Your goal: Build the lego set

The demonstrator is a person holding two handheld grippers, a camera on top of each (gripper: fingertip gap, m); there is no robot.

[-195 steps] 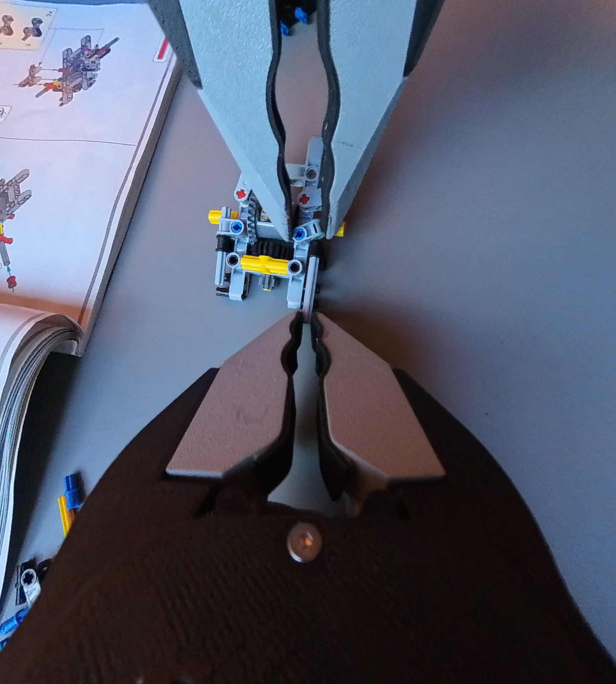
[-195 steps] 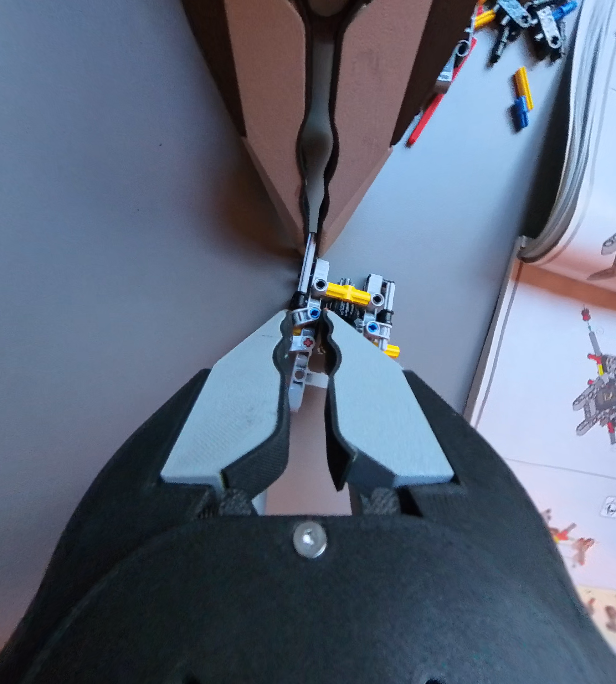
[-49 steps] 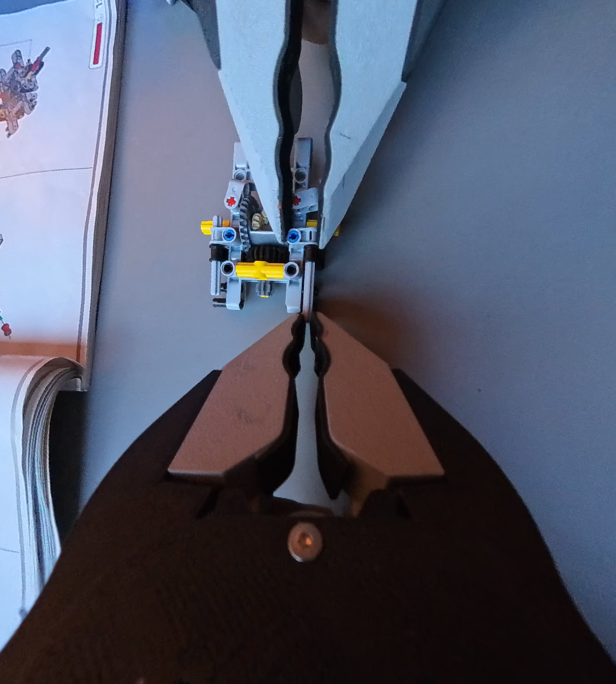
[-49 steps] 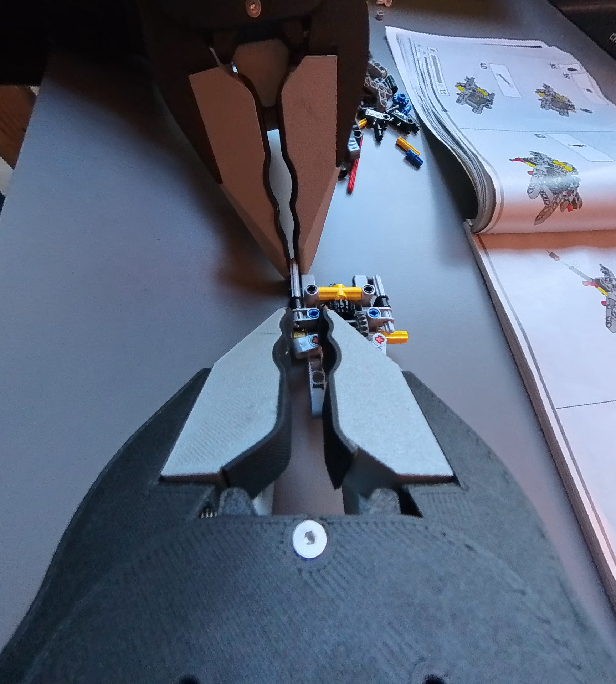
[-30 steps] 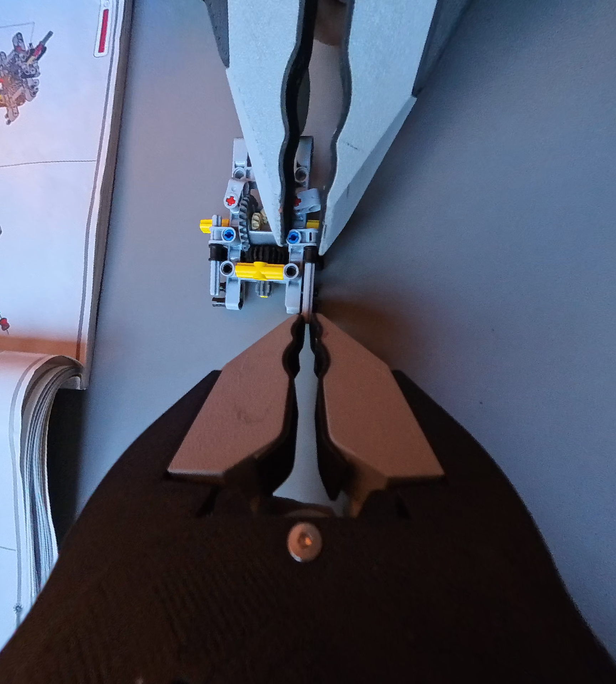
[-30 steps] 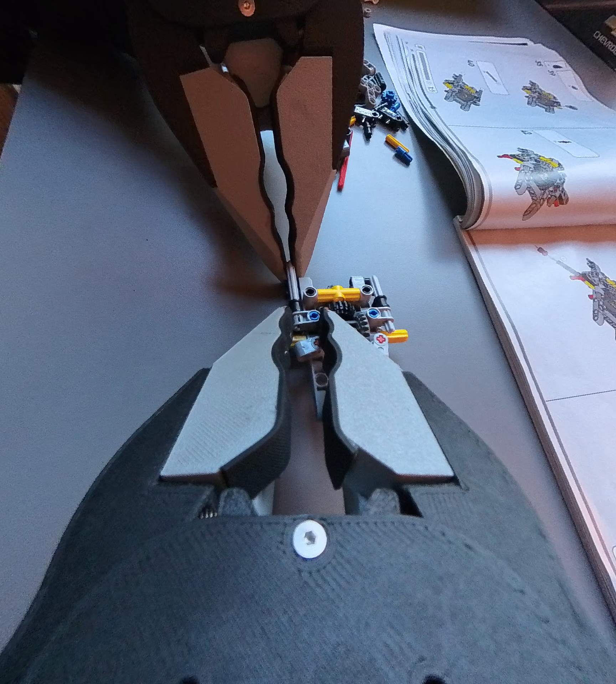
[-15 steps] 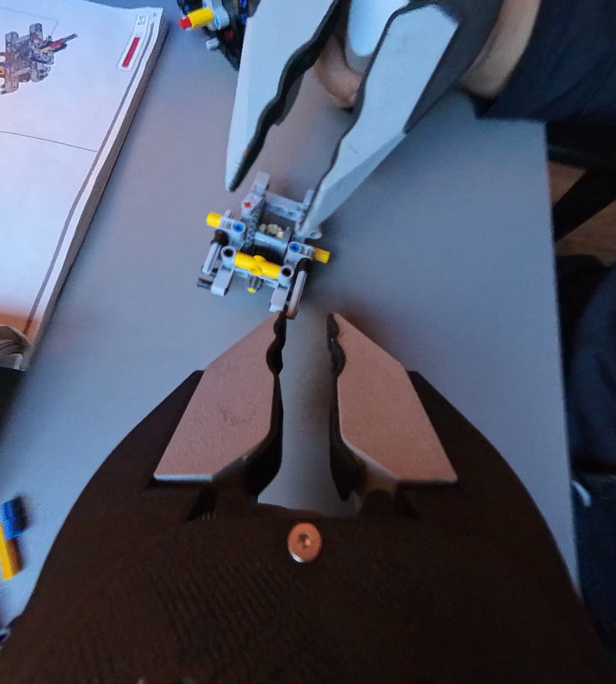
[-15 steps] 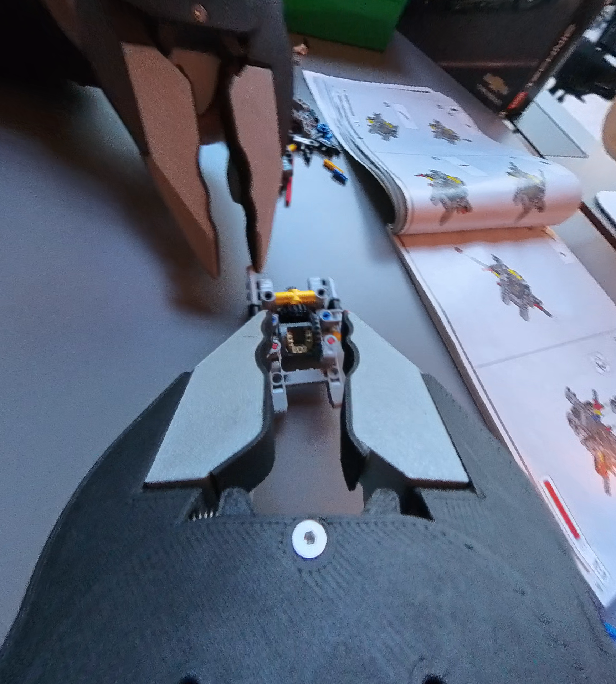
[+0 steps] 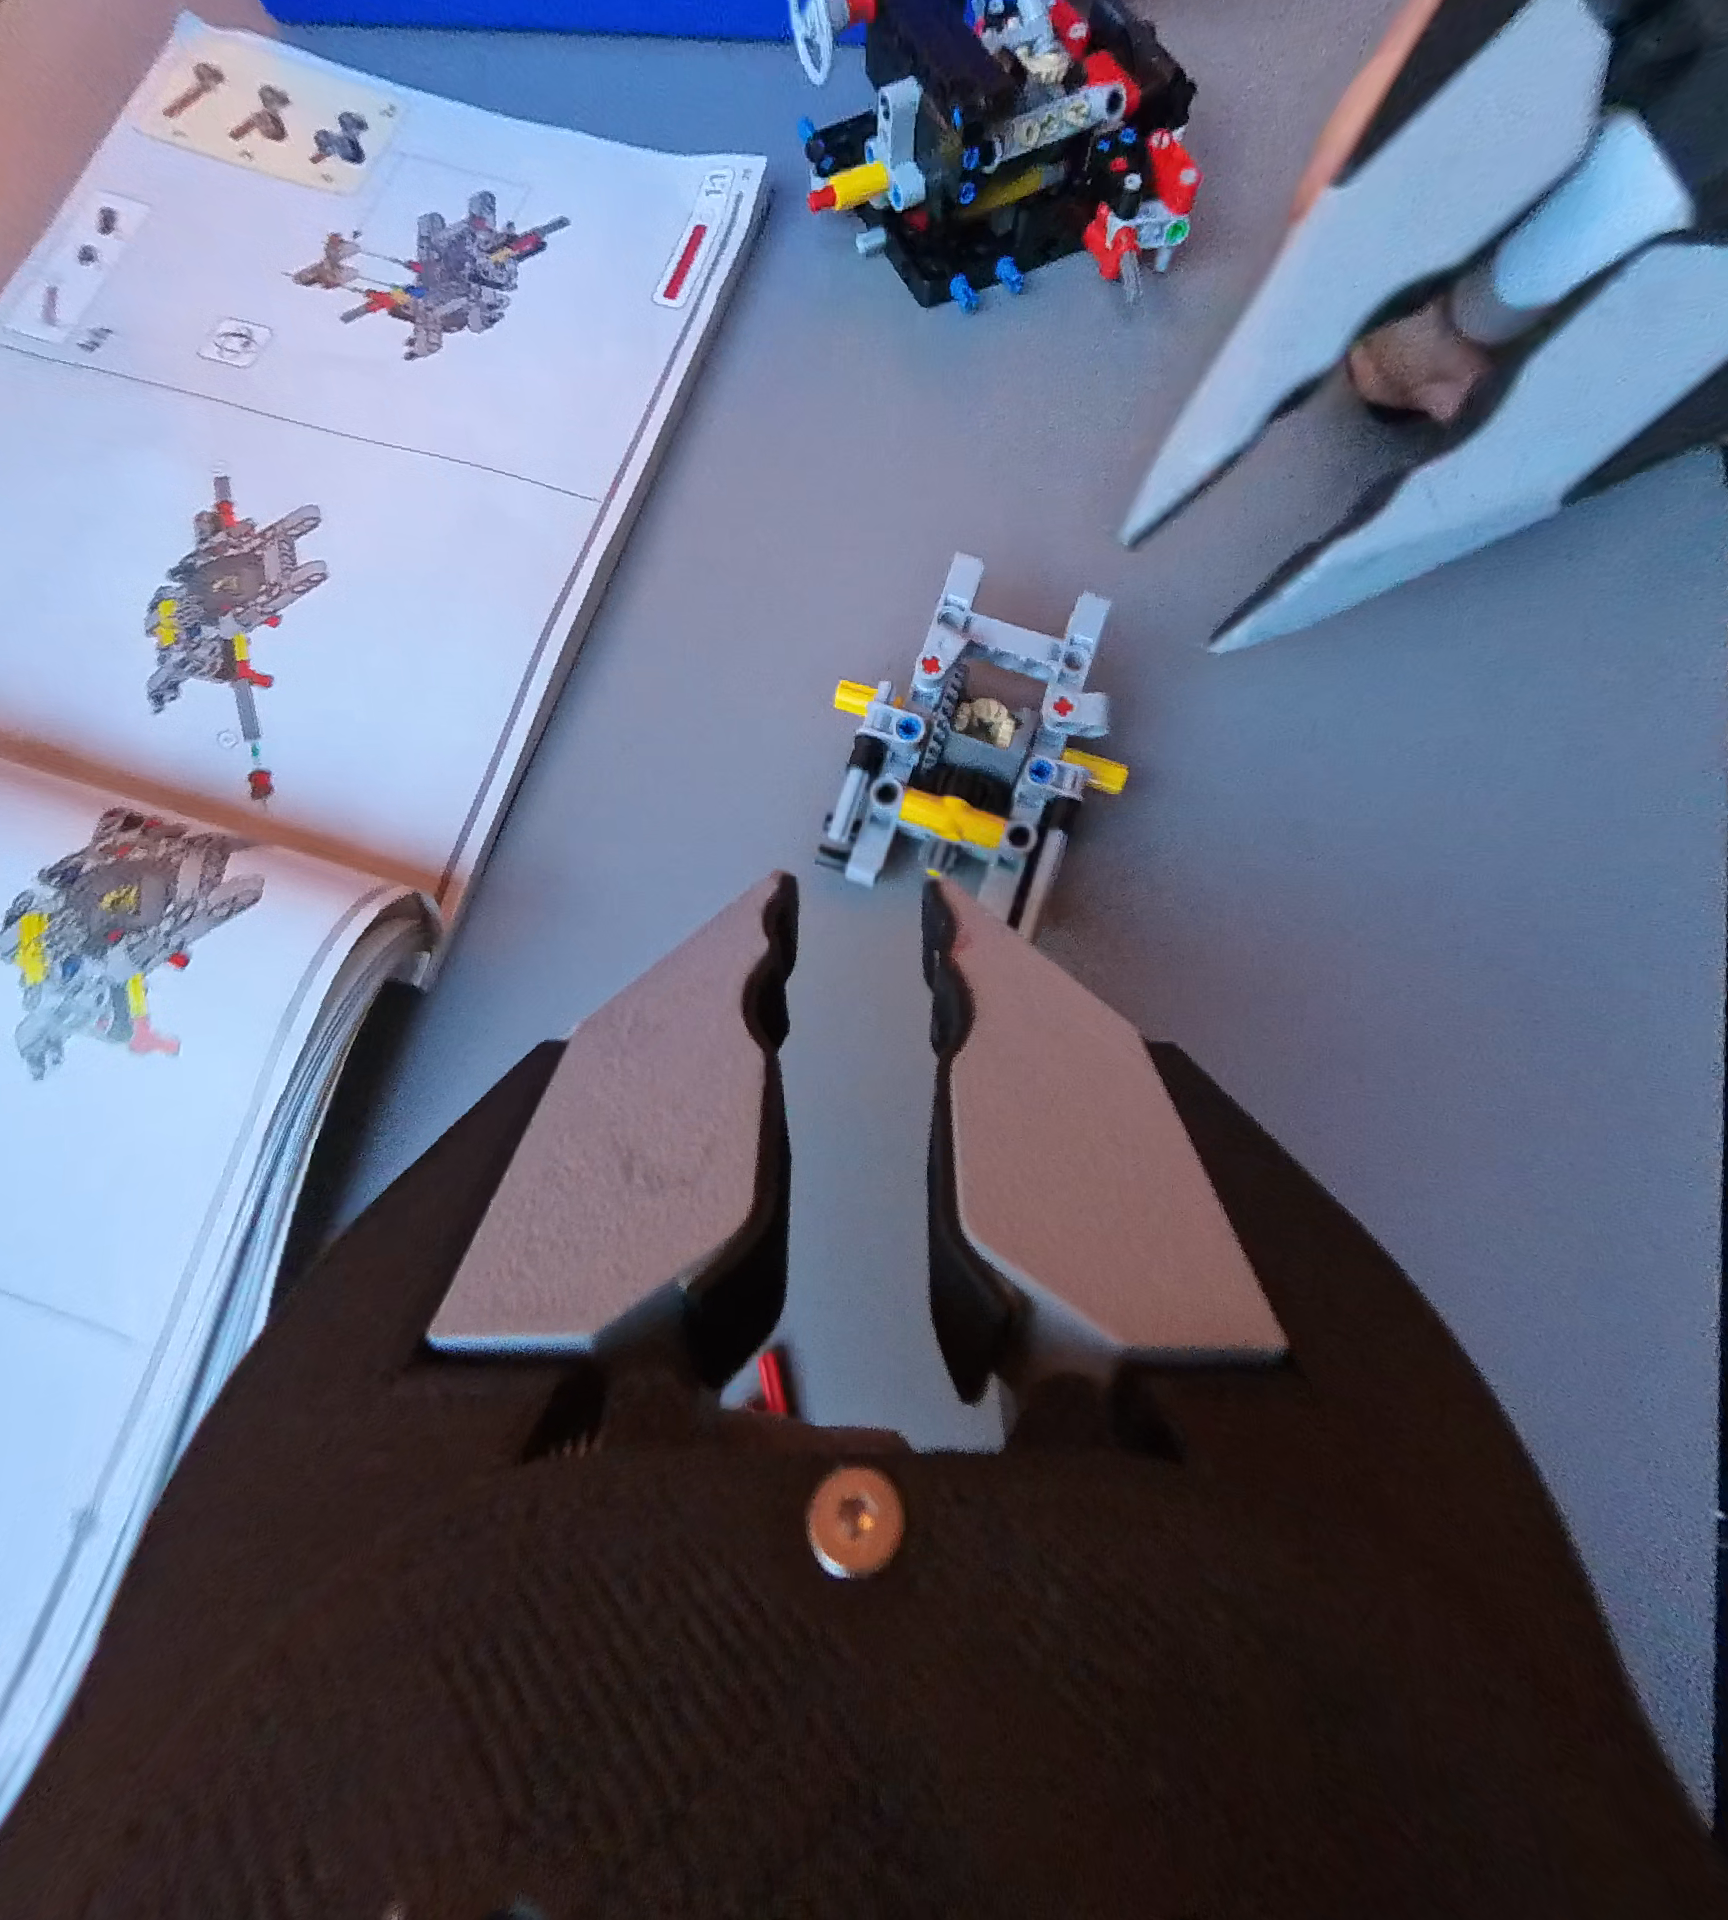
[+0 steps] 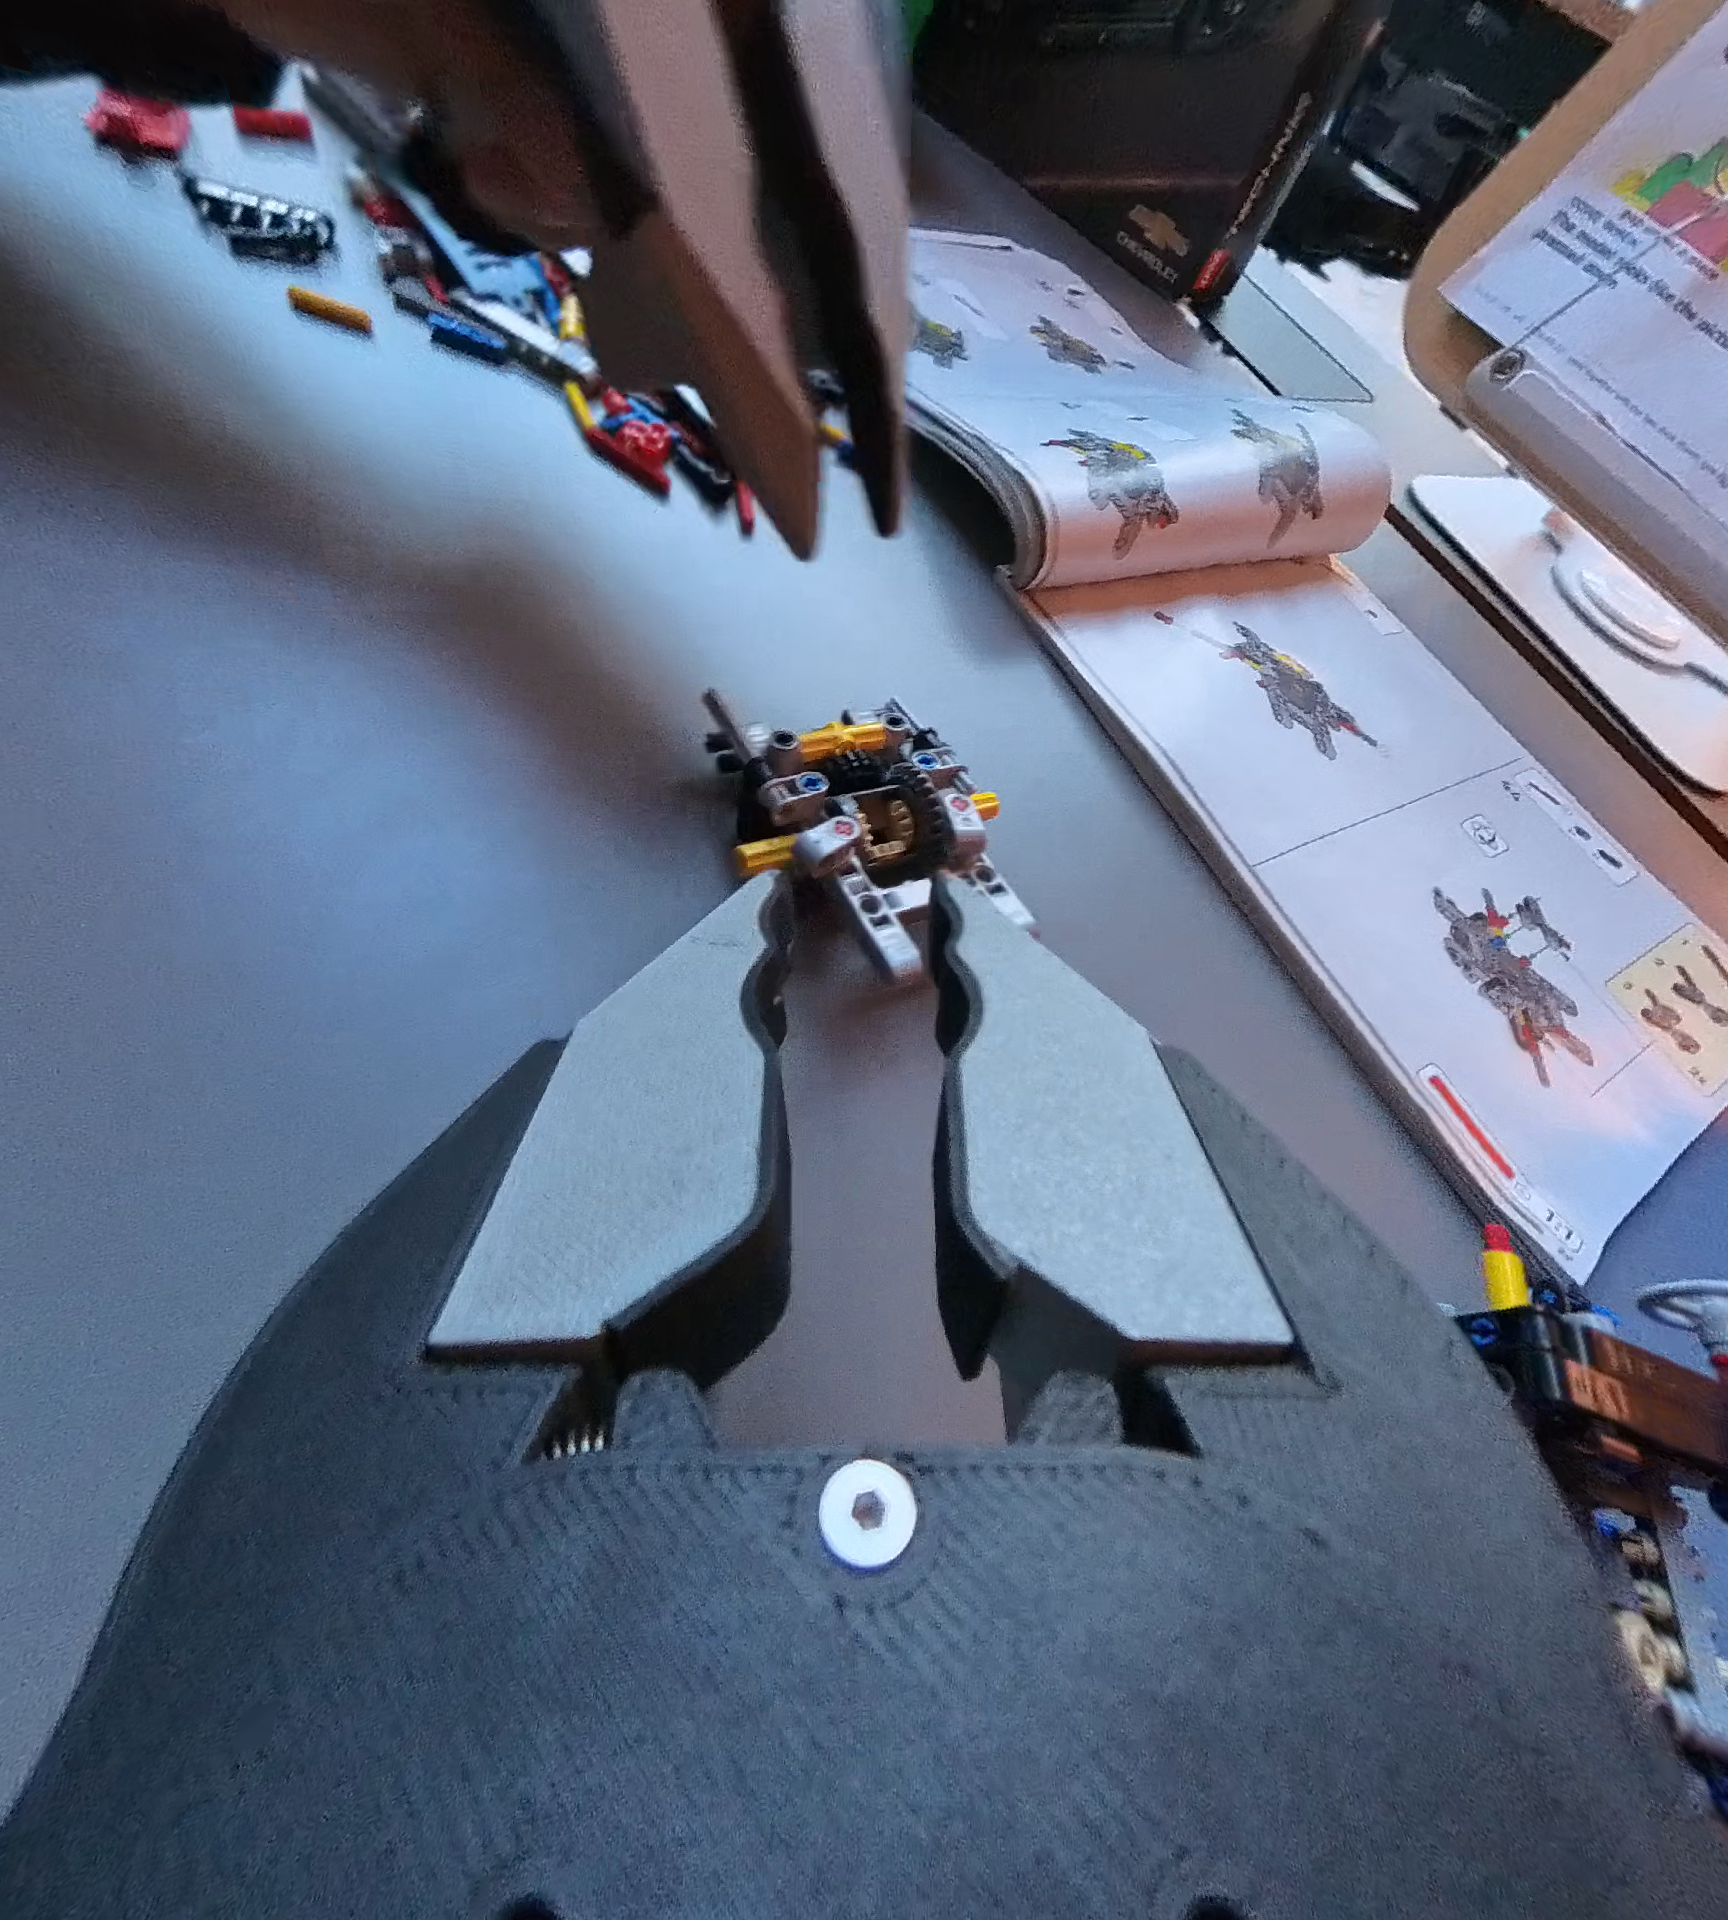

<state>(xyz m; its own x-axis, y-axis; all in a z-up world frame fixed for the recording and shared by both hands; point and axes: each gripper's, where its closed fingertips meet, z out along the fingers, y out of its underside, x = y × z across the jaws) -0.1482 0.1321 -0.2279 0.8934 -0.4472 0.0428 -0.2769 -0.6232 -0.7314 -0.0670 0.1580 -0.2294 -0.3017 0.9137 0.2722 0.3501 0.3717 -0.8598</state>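
Grey and yellow, the little brick model (image 9: 974, 748) sits on the grey worktop (image 9: 1359, 935) in the left wrist view. The brown left claw (image 9: 860, 894) hangs just in front of it with its two fingers apart and nothing between them. One fingertip covers the model's near corner, and I cannot tell if it touches. An open instruction book (image 9: 268, 520) lies to the left, and a bigger black and red model (image 9: 1005, 156) stands farther back. The grey right claw (image 9: 1166, 592) hangs up high, away from the small model.

In the right wrist view, the right claw (image 10: 860, 914) has its fingers apart, and the model's (image 10: 860, 800) grey bars poke out between the tips, which do not squeeze them. Loose bricks (image 10: 527, 343) lie behind, and the left claw (image 10: 844, 540) hangs above the worktop.
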